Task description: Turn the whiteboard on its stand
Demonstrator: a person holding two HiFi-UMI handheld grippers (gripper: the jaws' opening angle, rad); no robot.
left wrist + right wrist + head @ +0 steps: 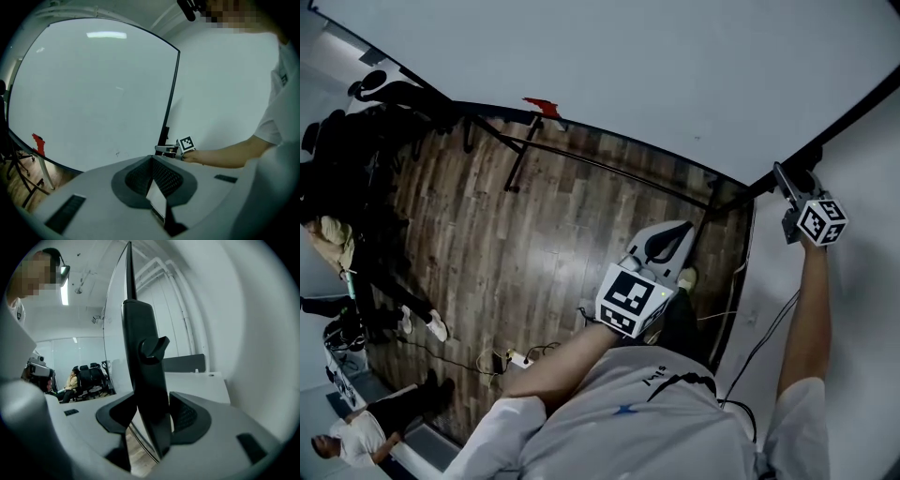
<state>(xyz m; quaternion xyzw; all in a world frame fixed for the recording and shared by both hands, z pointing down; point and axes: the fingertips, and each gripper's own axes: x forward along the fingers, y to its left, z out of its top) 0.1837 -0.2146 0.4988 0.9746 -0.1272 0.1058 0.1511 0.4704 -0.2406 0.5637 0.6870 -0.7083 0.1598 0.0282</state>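
Observation:
The large whiteboard (628, 66) fills the top of the head view, and its white face (93, 93) fills the left gripper view. My right gripper (783, 178) is raised at the board's right edge. Its jaws are closed around the black frame bar (145, 380), which runs up between the two pads. From the left gripper view, the same right gripper (171, 150) sits on that dark edge. My left gripper (684, 230) hangs lower, in front of my body over the floor. Its jaws meet and hold nothing. The left gripper (152, 159) points at the board's lower right corner.
The stand's black legs and crossbars (520, 155) spread over the wooden floor under the board. A red item (542, 106) sits at the board's lower edge. A white wall (872, 309) stands close on the right. People (337, 244) and office chairs (89, 376) are at the left, and a power strip with cables (517, 359) lies on the floor.

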